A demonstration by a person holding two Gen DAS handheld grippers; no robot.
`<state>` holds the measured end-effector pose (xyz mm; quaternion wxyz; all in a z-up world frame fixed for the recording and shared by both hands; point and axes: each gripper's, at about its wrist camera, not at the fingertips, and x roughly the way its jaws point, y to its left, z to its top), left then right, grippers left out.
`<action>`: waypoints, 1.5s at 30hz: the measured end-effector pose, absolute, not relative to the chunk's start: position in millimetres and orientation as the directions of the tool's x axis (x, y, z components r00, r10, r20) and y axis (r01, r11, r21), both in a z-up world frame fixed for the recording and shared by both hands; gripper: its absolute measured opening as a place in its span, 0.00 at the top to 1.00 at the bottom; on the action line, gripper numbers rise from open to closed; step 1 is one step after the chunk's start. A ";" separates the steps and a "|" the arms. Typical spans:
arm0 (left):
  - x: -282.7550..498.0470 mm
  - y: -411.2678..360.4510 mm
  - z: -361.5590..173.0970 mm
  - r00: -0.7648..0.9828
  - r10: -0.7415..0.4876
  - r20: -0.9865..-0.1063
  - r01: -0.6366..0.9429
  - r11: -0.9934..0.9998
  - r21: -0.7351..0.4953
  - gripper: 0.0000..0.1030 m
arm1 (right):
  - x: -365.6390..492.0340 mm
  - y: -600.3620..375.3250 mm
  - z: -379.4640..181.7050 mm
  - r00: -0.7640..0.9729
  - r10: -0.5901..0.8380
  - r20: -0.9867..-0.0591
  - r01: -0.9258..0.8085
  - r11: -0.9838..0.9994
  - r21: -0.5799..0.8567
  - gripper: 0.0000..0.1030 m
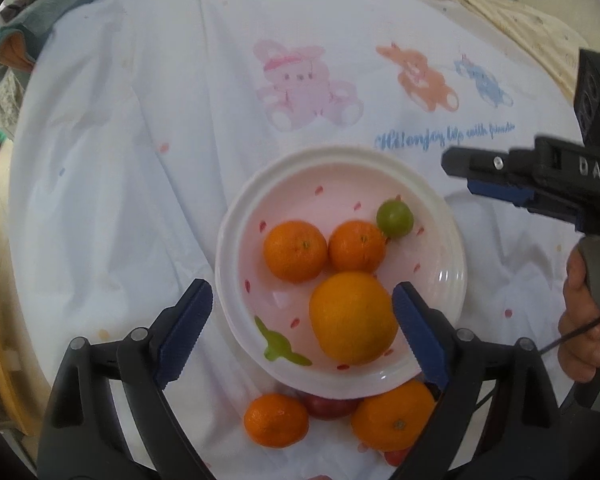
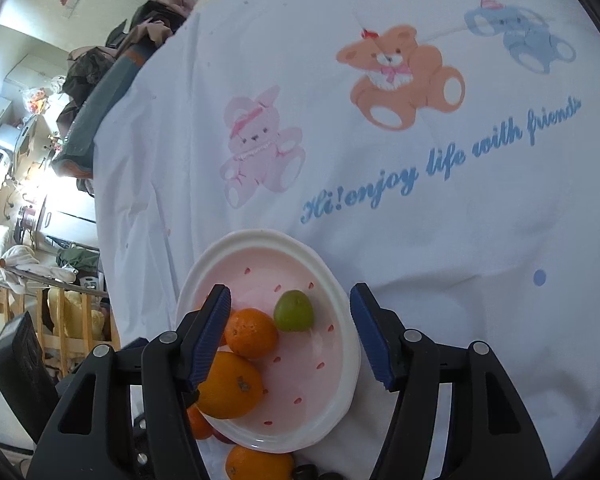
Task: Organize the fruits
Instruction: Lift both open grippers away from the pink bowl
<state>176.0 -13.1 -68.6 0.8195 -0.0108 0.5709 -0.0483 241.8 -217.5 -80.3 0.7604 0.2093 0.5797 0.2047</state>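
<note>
1. Left wrist view: the left hand-held gripper (image 1: pixel 302 328) is seen at the bottom of the frame with its jaws spread wide and nothing gripped, so it's released. The big orange (image 1: pixel 353 317) sits between the blue pads but isn't pressed by them, as far as can be told.
2. Same view: the plate (image 1: pixel 440 280), white-rimmed with a pink inside, is found lower centre on a white sheet (image 1: pixel 120 160) printed with bears. Two smaller oranges (image 1: pixel 295 251) are lined up side by side in it, just above the big one, and a green lime (image 1: pixel 395 218) is tucked against the right-hand one.
3. Still that view: below the plate's near rim, on the sheet, another two oranges (image 1: pixel 394 420) are seen, with a reddish fruit (image 1: pixel 330 406) partly hidden between them under the rim.
4. At the right edge, the right hand-held gripper (image 1: pixel 476 178) is caught side-on, with a hand (image 1: pixel 580 320) on its handle.
5. Right wrist view: the right hand-held gripper (image 2: pixel 290 336) is shown at the bottom with jaws apart and nothing held, so it's released too. The plate (image 2: pixel 340 380) lies bottom centre, partly between the fingers.
6. In that view the lime (image 2: pixel 294 311) is seen mid-plate, an orange (image 2: pixel 251 333) to its left and the big orange (image 2: pixel 230 385) lower left, partly covered by the left finger.
</note>
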 end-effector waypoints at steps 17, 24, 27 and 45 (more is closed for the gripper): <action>115.8 39.8 17.7 0.515 -0.027 -0.857 -0.115 0.988 -0.100 0.13 | 163.8 -239.7 7.4 0.349 0.574 -0.741 -0.134 0.813 0.567 0.34; 72.8 33.6 8.4 0.500 -0.069 -0.863 -0.128 0.980 -0.153 0.13 | 113.3 -252.0 5.3 0.350 0.563 -0.749 -0.115 0.819 0.562 0.34; 66.7 29.2 -7.5 0.465 -0.086 -0.881 -0.144 0.975 -0.171 0.13 | 97.0 -254.1 3.7 0.359 0.540 -0.761 -0.120 0.835 0.536 0.34; 71.7 4.3 -57.6 0.349 -0.139 -0.927 -0.091 0.979 -0.181 0.13 | 95.6 -267.5 -31.8 0.346 0.561 -0.752 -0.004 0.803 0.596 0.34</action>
